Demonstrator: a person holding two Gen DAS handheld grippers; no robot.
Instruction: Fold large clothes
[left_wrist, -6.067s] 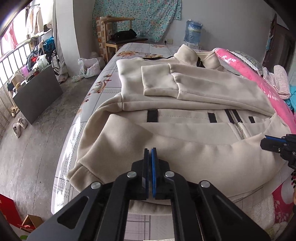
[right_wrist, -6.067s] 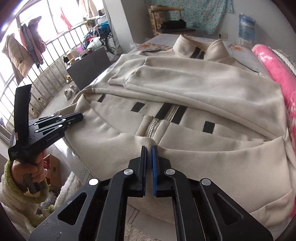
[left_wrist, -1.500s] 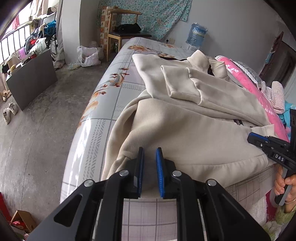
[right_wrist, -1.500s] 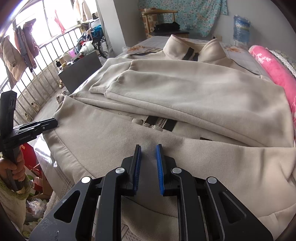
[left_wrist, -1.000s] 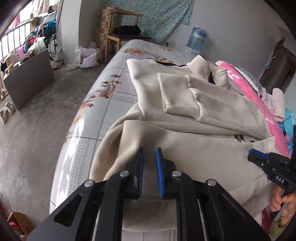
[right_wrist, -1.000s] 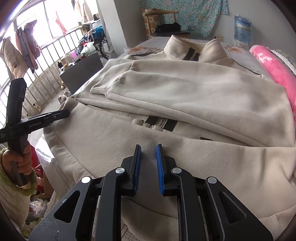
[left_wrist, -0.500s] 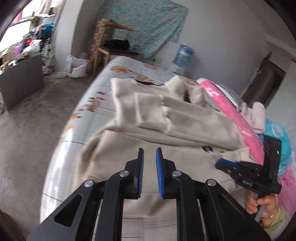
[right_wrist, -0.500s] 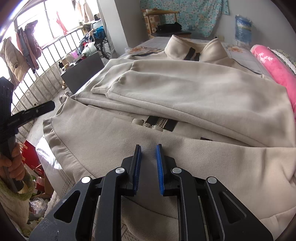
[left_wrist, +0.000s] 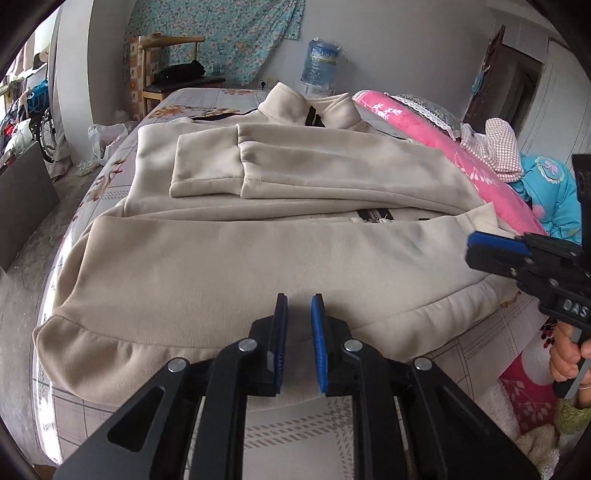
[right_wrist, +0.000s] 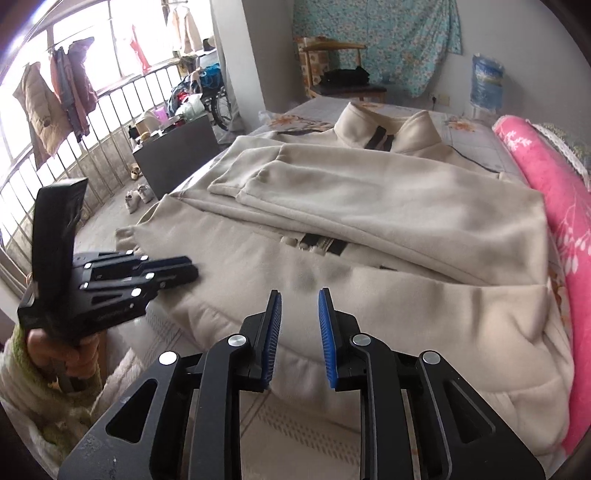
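Observation:
A large beige zip jacket (left_wrist: 258, 266) lies on the bed with both sleeves (left_wrist: 295, 166) folded across its chest and its lower part folded up towards the zipper. My left gripper (left_wrist: 298, 300) hovers over the near fold edge, jaws a little apart, with nothing between them. In the right wrist view the jacket (right_wrist: 369, 295) fills the middle. My right gripper (right_wrist: 300, 295) is above the near fold, its jaws opening and empty. Each gripper also shows in the other's view: the right gripper (left_wrist: 471, 247) at the jacket's right corner, the left gripper (right_wrist: 190, 267) at its left edge.
A rolled pink blanket (left_wrist: 443, 147) runs along the bed's right side beside the jacket. The patterned bed sheet (left_wrist: 480, 343) shows at the near edge. A wooden chair (left_wrist: 162, 62) and water bottle (left_wrist: 320, 61) stand beyond the bed. A dark cabinet (right_wrist: 173, 147) is on the left floor.
Since six seconds ago the jacket's hem has been folded up over its middle and let go. In the last second my left gripper swung right towards the centre; my right gripper's jaws widened.

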